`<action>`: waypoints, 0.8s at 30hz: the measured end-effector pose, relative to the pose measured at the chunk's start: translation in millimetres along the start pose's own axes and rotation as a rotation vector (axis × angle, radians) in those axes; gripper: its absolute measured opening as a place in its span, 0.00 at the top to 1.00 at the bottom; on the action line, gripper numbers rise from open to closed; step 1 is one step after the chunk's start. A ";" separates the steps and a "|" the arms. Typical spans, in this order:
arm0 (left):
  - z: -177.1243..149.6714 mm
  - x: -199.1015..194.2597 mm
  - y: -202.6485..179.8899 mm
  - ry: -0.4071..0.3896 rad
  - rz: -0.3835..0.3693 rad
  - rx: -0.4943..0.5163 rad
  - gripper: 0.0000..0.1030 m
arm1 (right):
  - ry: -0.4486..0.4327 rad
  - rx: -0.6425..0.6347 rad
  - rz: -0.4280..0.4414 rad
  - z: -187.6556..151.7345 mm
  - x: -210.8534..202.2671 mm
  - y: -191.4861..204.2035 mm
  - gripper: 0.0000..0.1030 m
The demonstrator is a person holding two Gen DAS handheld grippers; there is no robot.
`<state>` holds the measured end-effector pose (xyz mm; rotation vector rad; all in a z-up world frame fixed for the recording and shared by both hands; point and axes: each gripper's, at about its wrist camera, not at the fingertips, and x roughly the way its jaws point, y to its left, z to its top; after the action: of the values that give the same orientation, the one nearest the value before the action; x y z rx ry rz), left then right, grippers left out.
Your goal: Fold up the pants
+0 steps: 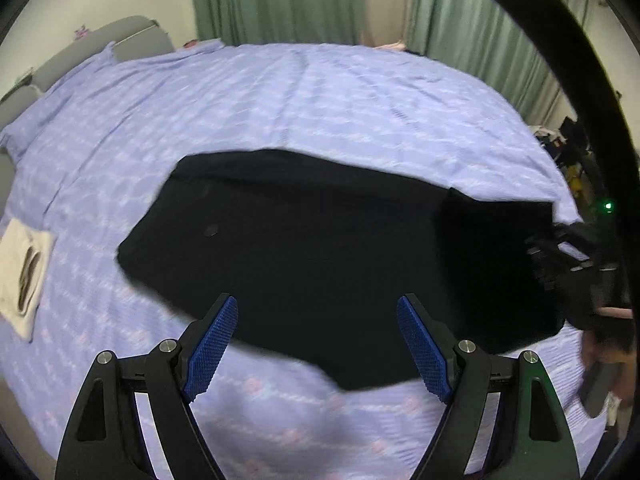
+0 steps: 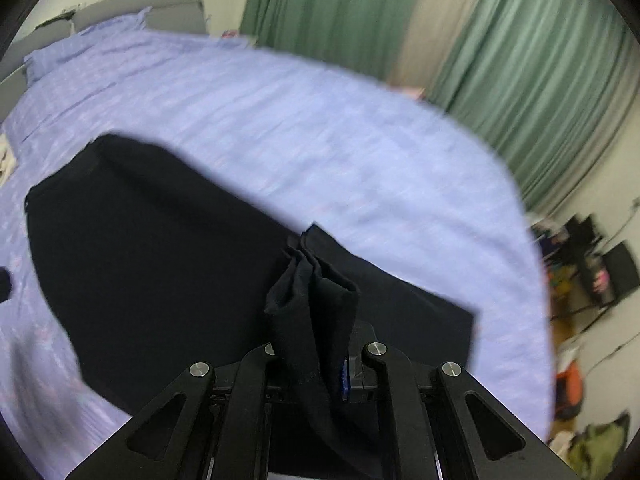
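Lavender bedsheet [image 1: 320, 92] carries black pants [image 1: 304, 240], lying flat centrally. Right gripper [image 2: 320, 364] pinches the right end, lifted; left gripper [image 1: 318, 344] hangs spread, empty. Folding appears barely begun.

— Left wrist view?
— Above the bed's [image 1: 320, 92] near edge, facing the green curtains [image 1: 280, 0].
— Right?
— Lower, closer, same way; both share the black pants [image 1: 300, 240] and headboard [image 2: 140, 8].
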<state>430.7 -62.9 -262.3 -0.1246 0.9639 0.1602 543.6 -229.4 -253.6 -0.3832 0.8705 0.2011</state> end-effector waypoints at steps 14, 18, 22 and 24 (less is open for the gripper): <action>-11.3 10.3 23.0 0.024 0.027 -0.005 0.20 | 0.176 0.088 0.242 -34.0 47.5 59.5 0.59; 5.4 27.1 13.6 0.002 -0.036 0.021 0.19 | -0.011 0.202 0.250 -41.4 -8.9 48.0 0.41; 17.5 50.8 -11.4 -0.008 -0.147 0.077 0.19 | -0.089 0.414 0.030 -63.6 -27.6 20.7 0.39; 20.5 62.4 -25.8 -0.006 -0.205 0.100 0.19 | -0.121 0.486 0.023 -73.8 -21.9 7.5 0.39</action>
<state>487.1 -79.7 -301.4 -0.1299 0.9452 -0.0758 475.4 -252.9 -281.4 0.0918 0.7750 0.0288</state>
